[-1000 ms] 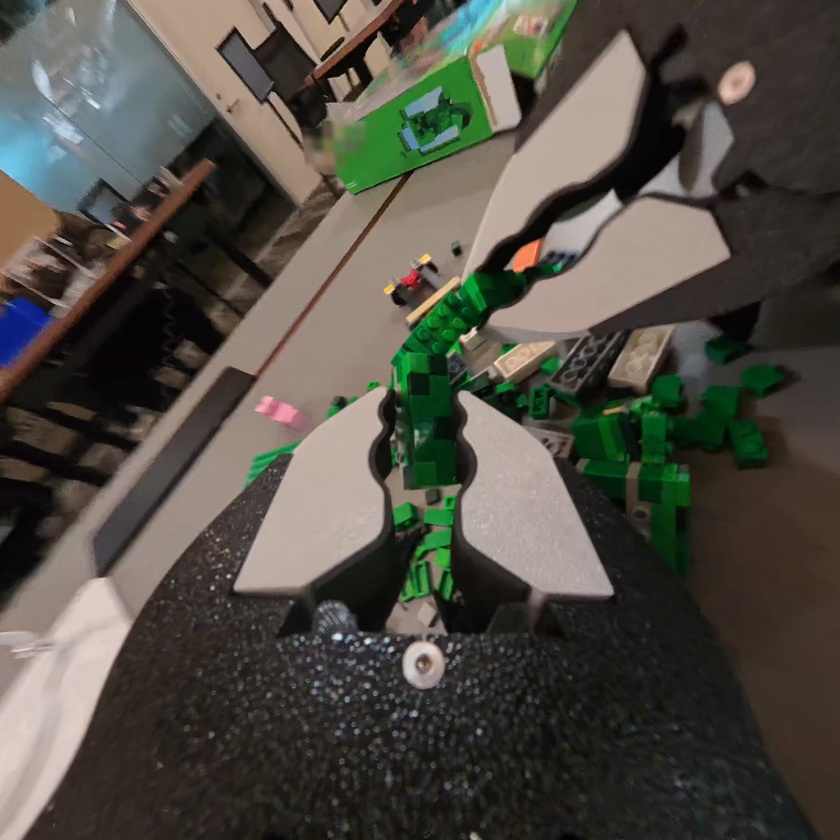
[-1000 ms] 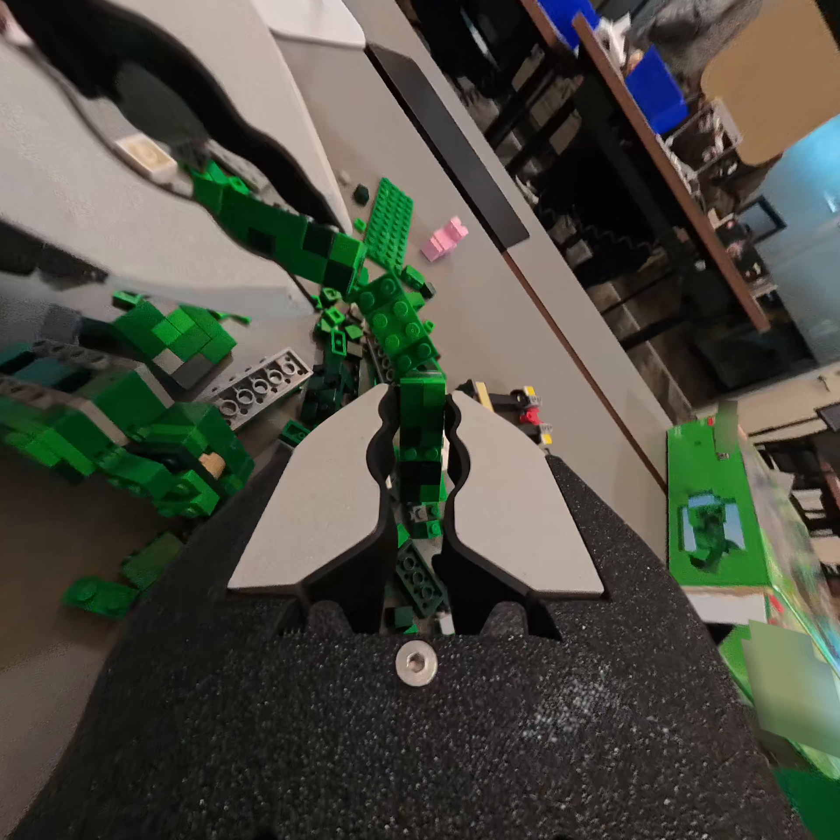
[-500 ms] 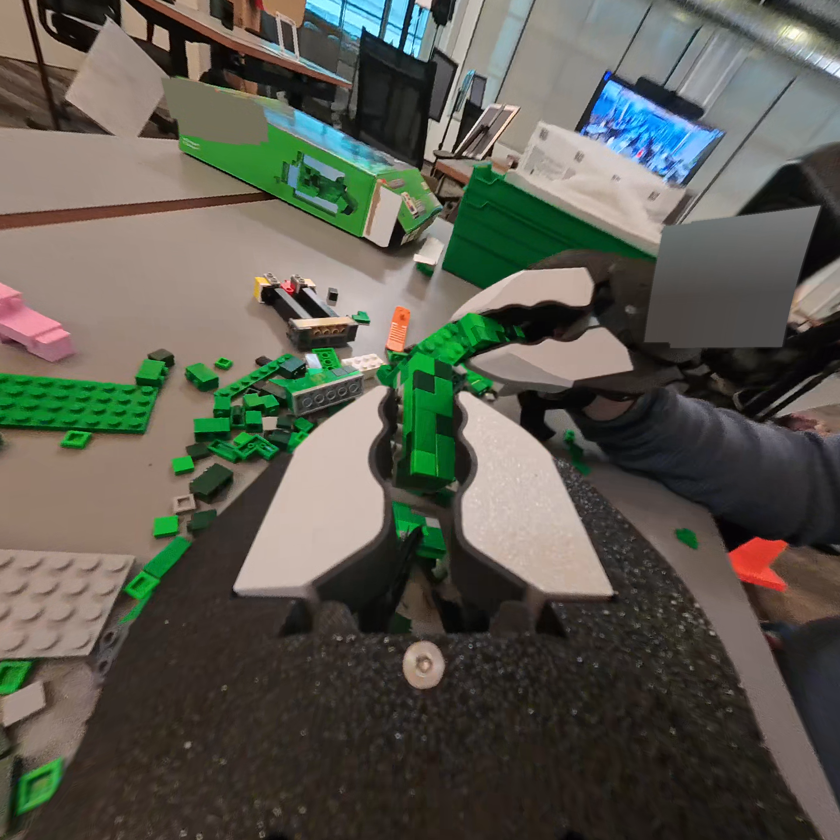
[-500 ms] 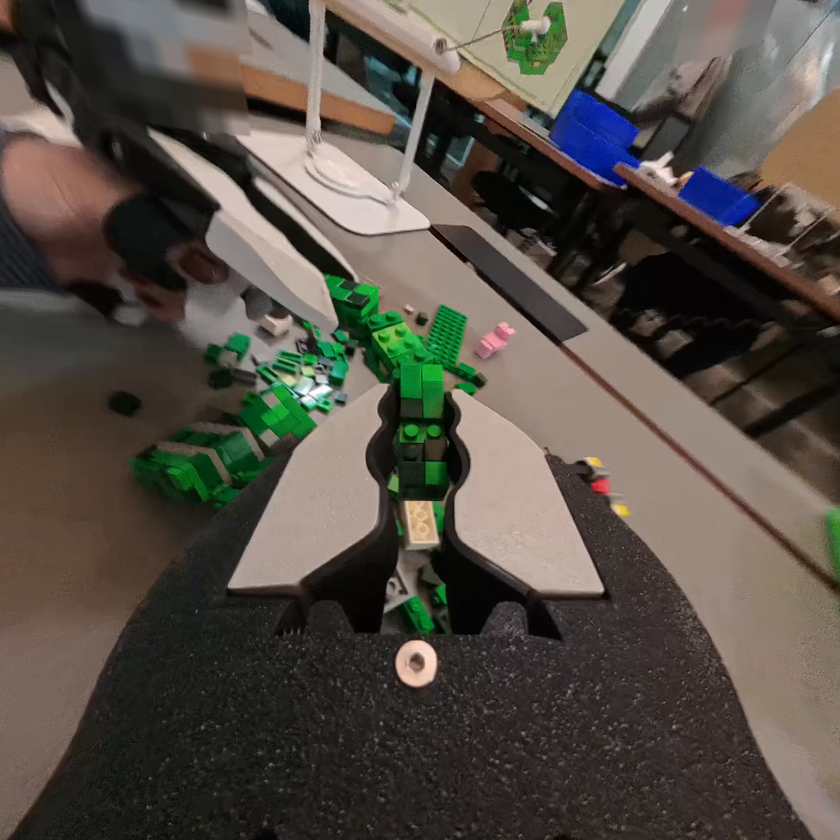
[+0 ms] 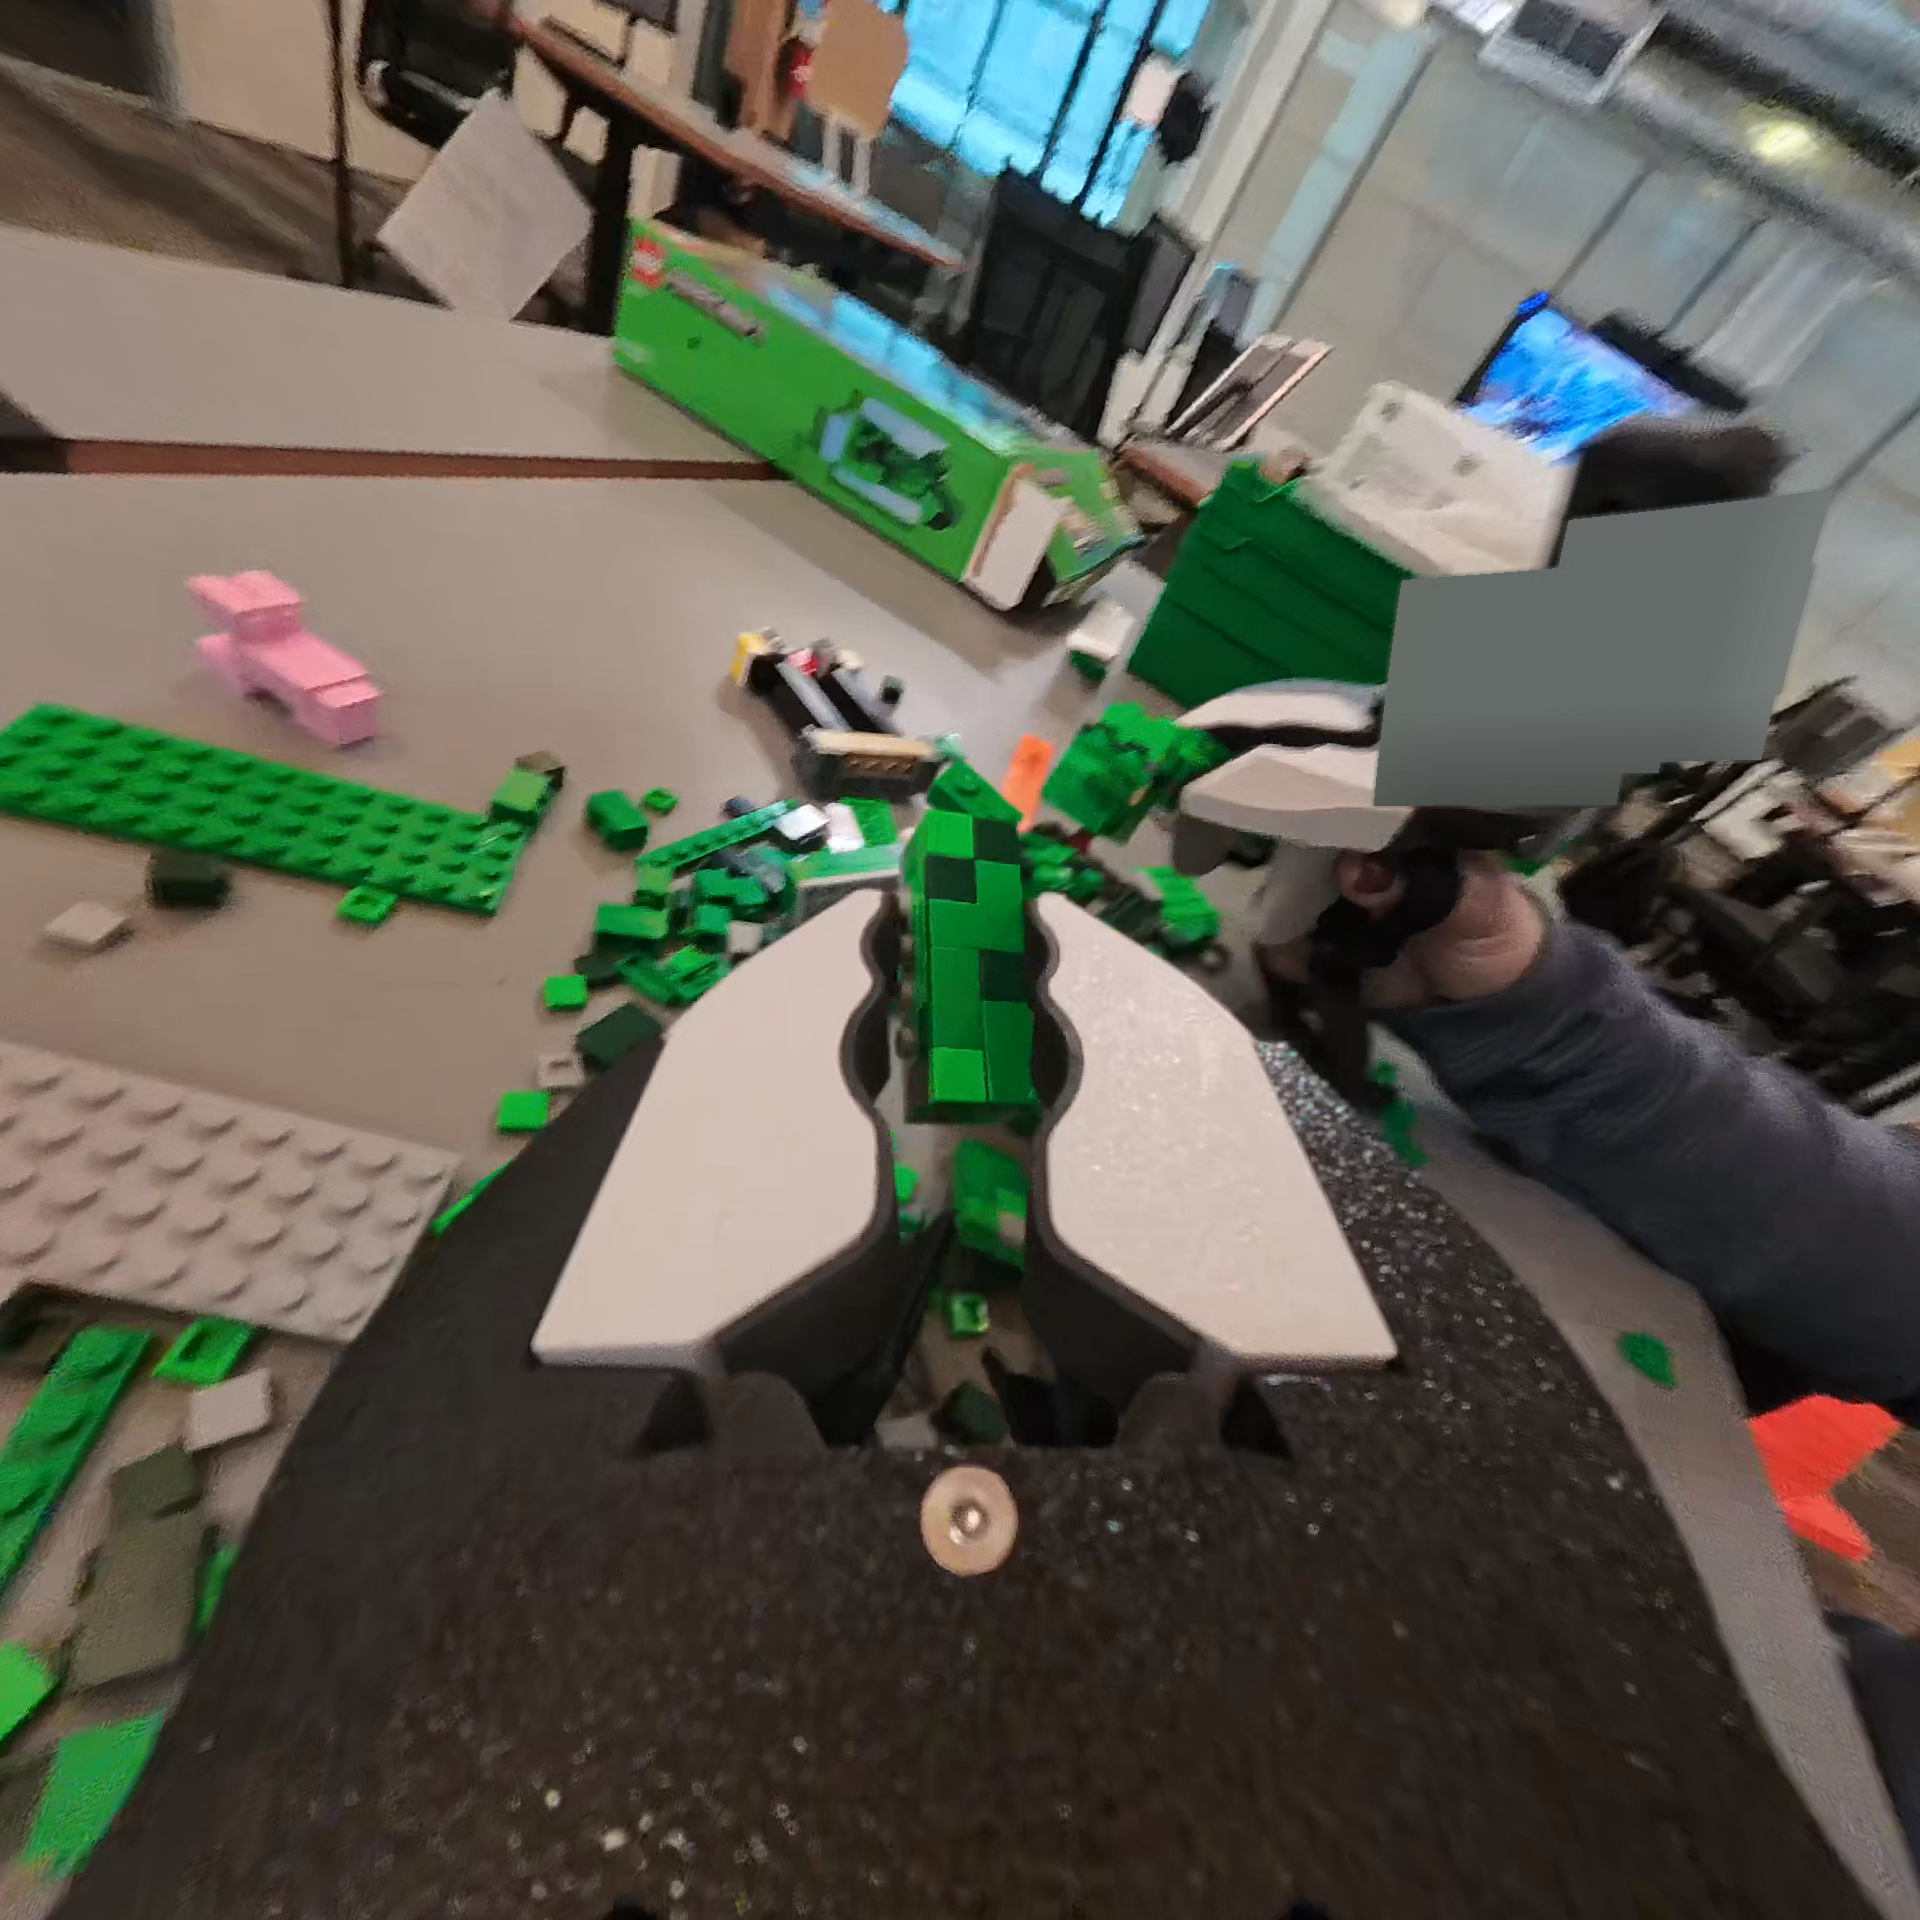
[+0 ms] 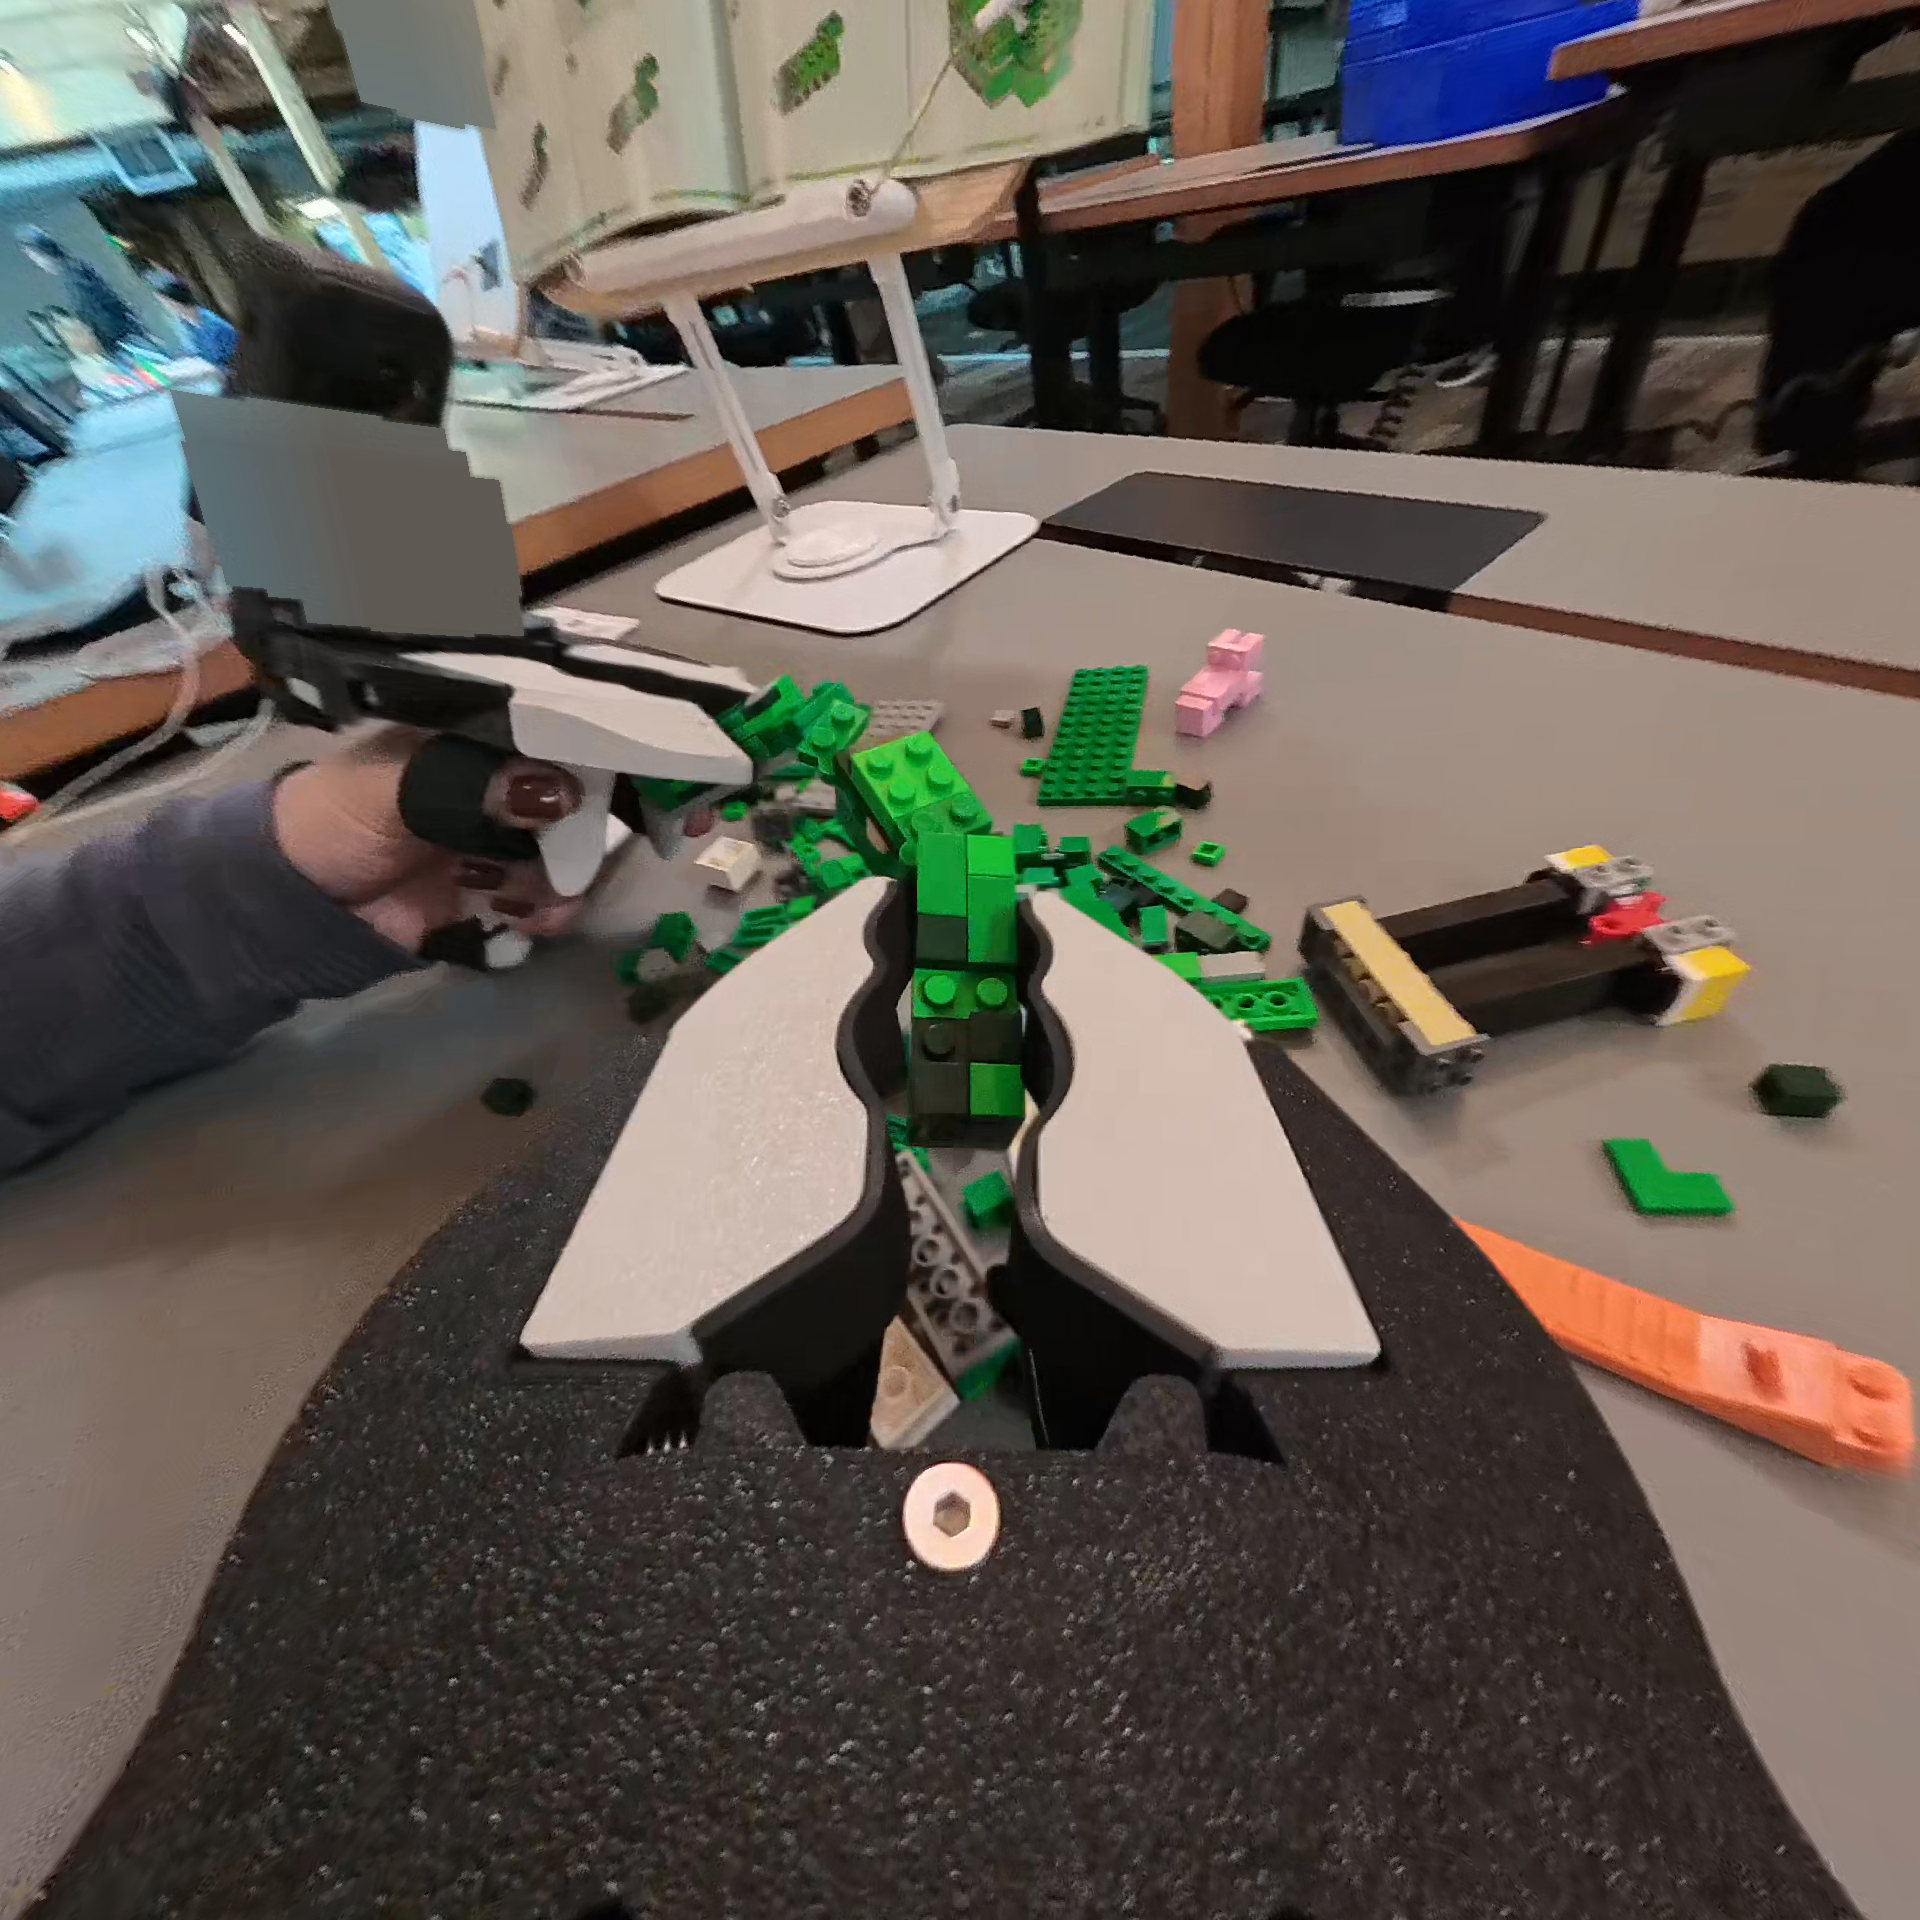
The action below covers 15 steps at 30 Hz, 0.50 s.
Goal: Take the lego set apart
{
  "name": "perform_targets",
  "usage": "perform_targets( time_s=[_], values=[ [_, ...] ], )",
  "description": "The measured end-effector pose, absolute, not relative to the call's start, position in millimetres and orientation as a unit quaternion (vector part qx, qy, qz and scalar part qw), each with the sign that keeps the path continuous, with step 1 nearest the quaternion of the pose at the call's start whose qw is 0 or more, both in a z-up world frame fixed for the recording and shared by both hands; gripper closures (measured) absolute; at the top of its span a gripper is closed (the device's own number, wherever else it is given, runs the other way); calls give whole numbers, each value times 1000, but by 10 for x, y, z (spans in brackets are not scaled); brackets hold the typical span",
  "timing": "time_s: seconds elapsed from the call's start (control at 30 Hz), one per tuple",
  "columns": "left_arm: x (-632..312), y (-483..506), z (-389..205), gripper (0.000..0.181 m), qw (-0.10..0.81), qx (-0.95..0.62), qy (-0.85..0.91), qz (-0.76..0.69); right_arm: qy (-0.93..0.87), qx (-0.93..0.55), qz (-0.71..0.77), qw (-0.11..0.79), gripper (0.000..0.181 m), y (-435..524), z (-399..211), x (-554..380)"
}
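My left gripper [image 5: 961, 904] is shut on a tall green lego column [image 5: 971, 987], held above the grey table [image 5: 436, 582]. My right gripper [image 6: 956, 894] is shut on a green lego chunk [image 6: 966, 1029] with studded bricks at its far end. In the left wrist view the right gripper [image 5: 1195, 748] holds its chunk [image 5: 1107, 764] just right of the column top, with a small gap between them. In the right wrist view the left gripper [image 6: 743, 727] and its green piece [image 6: 795, 717] sit to the left.
Loose green pieces [image 5: 675, 914] litter the table. There is a green baseplate [image 5: 249, 805], a grey plate [image 5: 156, 1195], a pink pig [image 6: 1221, 686], a black-and-yellow build [image 6: 1507, 977], an orange separator tool [image 6: 1704, 1351], a green box [image 5: 862, 447], a white stand [image 6: 852, 561] and a black mat [image 6: 1288, 530].
Both grippers have swung from a steep tilt to level. The green chain that joined them a second ago now looks split, one part in each gripper, and the grippers have drawn apart.
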<state>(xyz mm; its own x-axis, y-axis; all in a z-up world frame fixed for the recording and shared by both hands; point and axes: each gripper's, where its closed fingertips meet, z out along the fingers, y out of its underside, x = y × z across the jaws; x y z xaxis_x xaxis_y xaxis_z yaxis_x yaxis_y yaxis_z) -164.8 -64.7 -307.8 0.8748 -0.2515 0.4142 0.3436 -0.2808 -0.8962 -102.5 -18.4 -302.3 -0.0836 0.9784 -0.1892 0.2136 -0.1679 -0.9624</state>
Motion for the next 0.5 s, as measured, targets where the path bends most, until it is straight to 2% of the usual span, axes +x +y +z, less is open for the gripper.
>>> perform_targets(
  time_s=[0.13,0.33,0.5],
  values=[
    [-1653,-641,-3296,158,550,-820,8,-154,-569,-550,445,418,163,-156,-3060,-1021],
    [-1421,-617,-3386,129,527,-838,107,-94,-664,-485,335,460,163,-310,-3206,-1066],
    [-1265,-620,-3355,132,534,-816,220,8,-728,-404,288,473,163,-533,-3266,-1073]
  ],
)
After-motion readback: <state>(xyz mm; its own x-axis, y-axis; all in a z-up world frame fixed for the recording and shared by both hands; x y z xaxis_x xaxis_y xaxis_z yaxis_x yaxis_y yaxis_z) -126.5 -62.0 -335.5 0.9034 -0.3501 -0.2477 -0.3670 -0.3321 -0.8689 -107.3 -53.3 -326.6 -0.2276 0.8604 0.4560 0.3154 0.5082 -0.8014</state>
